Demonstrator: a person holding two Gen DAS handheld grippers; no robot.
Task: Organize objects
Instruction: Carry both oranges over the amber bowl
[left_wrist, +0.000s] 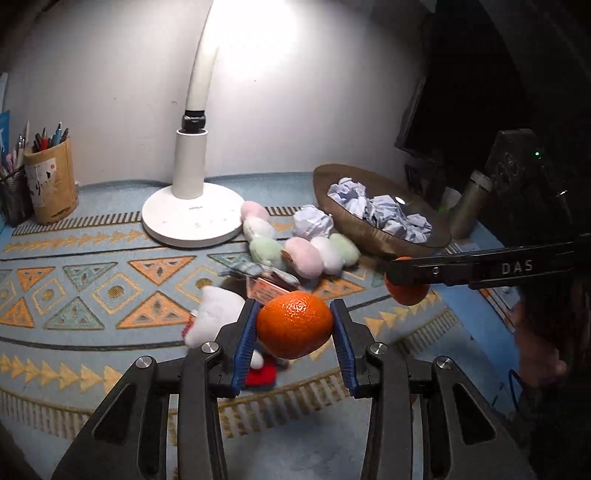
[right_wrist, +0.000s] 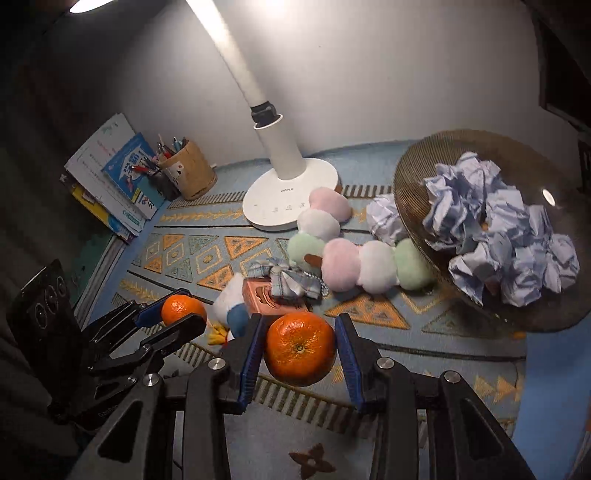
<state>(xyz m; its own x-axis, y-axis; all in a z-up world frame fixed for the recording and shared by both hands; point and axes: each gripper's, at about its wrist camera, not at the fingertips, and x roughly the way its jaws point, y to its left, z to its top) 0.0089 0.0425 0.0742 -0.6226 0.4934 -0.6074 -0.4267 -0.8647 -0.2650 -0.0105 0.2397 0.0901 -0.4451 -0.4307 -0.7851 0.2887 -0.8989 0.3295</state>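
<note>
In the left wrist view my left gripper is shut on an orange, held just above the patterned mat. To its right, my right gripper comes in from the side, shut on a second orange. The right wrist view shows that second orange pressed between the blue pads of the right gripper. At lower left in that view the left gripper clamps its own orange. Both fruits hang clear of the mat.
A woven basket with several crumpled paper balls stands at the right, one paper ball beside it. Pastel plush balls, a plaid scrunchie, a pink box and a white plush toy lie mid-mat. A lamp base, a pen cup and books stand behind.
</note>
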